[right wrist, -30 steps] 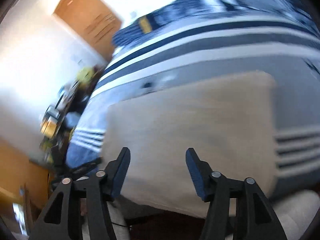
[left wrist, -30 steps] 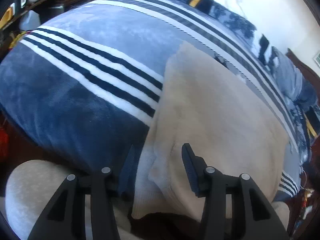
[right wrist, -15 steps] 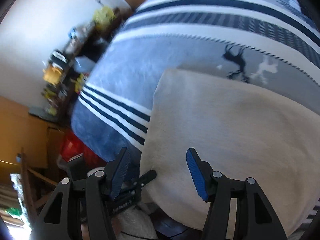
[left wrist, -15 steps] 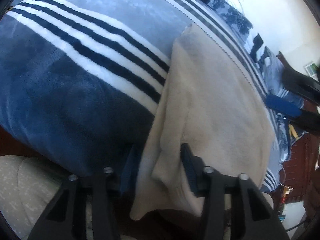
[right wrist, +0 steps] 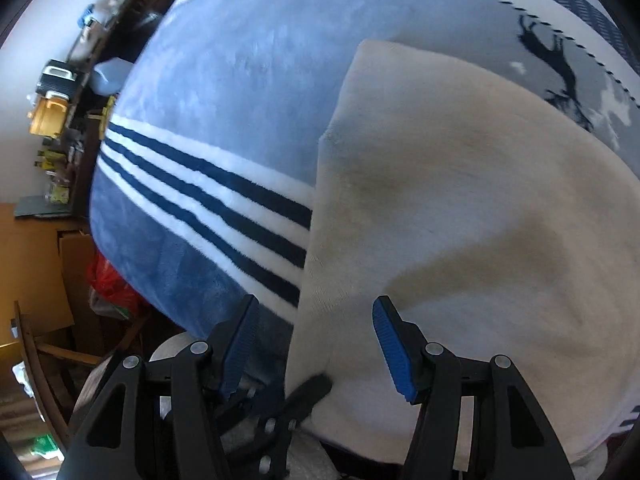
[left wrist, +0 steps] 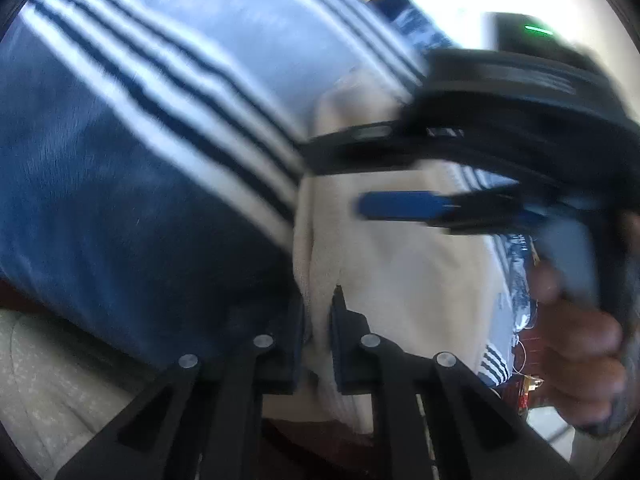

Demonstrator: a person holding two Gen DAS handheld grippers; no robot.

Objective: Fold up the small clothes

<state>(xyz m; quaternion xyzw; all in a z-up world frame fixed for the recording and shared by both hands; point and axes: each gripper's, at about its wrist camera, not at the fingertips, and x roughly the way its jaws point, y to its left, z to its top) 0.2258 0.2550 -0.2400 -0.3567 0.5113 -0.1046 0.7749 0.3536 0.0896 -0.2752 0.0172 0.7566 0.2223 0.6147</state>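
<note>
now right gripper (left wrist: 400,184) over cream garment (left wrist: 400,272)

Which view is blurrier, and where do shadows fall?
Left wrist view: motion blur smears the right hand-held gripper and blanket. Right wrist view: sharper, with soft shadows across the beige garment; fisheye bulge in both.

Ahead of the left gripper (left wrist: 318,320), its closing jaws pinching a fold of the cream garment (left wrist: 400,272), the right gripper (left wrist: 400,206) cuts across the way. Left of those fingers lies open striped blanket (left wrist: 160,120). Between the right gripper's (right wrist: 314,344) parted fingers, only flat garment (right wrist: 460,200); the left gripper's tip (right wrist: 308,392) crowds just below.
</note>
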